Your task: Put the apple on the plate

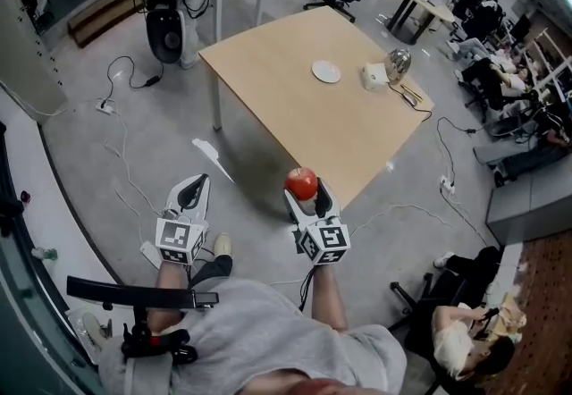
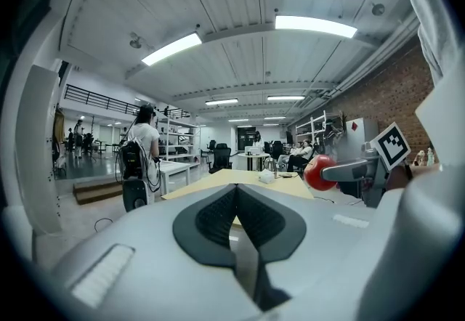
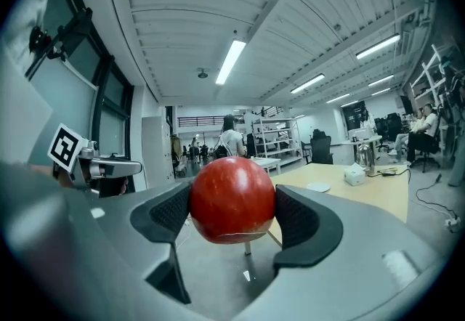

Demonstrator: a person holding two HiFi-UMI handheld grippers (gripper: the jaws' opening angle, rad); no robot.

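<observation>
open office, wooden table (image 1: 304, 107) ahead — my right gripper (image 3: 232, 221) clamps the apple (image 3: 232, 200), my left gripper (image 2: 236, 221) is closed, empty; the plate (image 1: 326, 71) is well apart, so carry and placing remain.

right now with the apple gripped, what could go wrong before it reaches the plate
The apple is pinched at its sides by the right gripper, apparently short of the table; a slip would drop it to the floor. The plate lies far across, beside a white box a reach might bump.

plate (image 1: 326, 71) on table (image 1: 295, 112), apple (image 1: 302, 182) off it — nearer
</observation>
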